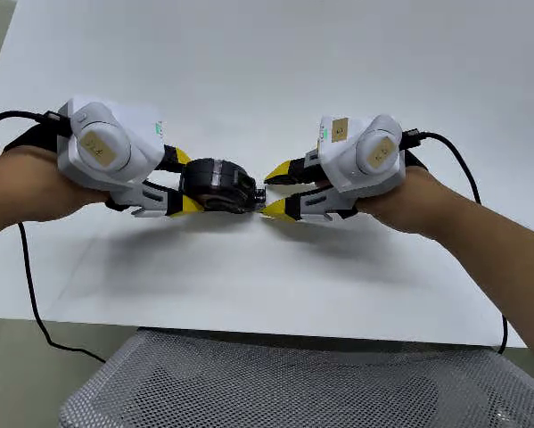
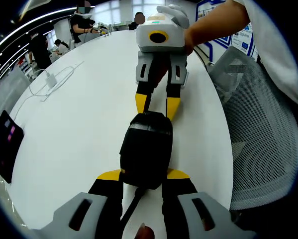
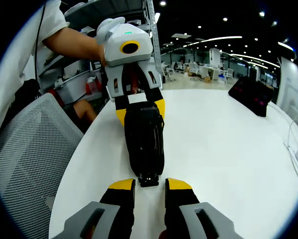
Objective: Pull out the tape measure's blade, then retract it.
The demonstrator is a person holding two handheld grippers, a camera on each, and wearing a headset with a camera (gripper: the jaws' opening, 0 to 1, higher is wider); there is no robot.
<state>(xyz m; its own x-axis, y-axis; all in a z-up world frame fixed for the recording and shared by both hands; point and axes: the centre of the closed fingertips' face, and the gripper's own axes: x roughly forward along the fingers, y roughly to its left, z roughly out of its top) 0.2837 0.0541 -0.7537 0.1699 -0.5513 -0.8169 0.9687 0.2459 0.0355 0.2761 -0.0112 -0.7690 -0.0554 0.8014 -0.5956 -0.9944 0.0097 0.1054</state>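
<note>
Workbench point(image 1: 249, 71): white, broad, carrying the work near its front edge. Mesh chair back point(image 1: 275, 383): grey, below that edge, well apart from the work. Left gripper point(image 1: 186, 182): pinched onto the black case from both sides, yellow tips pressed against its flanks; resting on the surface or held just above it, cannot tell which. Right gripper point(image 1: 273, 191): facing the left one nose to nose, jaws spread a little, yellow tips flanking the case's front end, apparently not yet clamped. Tape measure point(image 1: 217, 185): black, held between the two grippers, long axis running along the line from one gripper to the other, mouth toward the right gripper, rear toward the left. Blade hook point(image 3: 149, 179): small dark tab at the case mouth, sitting in the gap between the right gripper's tips in the right gripper view, a narrow gap on either side; blade seemingly fully inside the case. Judged step: closing on the hook. Governing relation: hook straight ahead of the right gripper and in line with its jaws. Calls for a squeeze, then a draw directly away from the left gripper along the case's long axis. Left gripper nearer the case body, right gripper nearer the hook.
</note>
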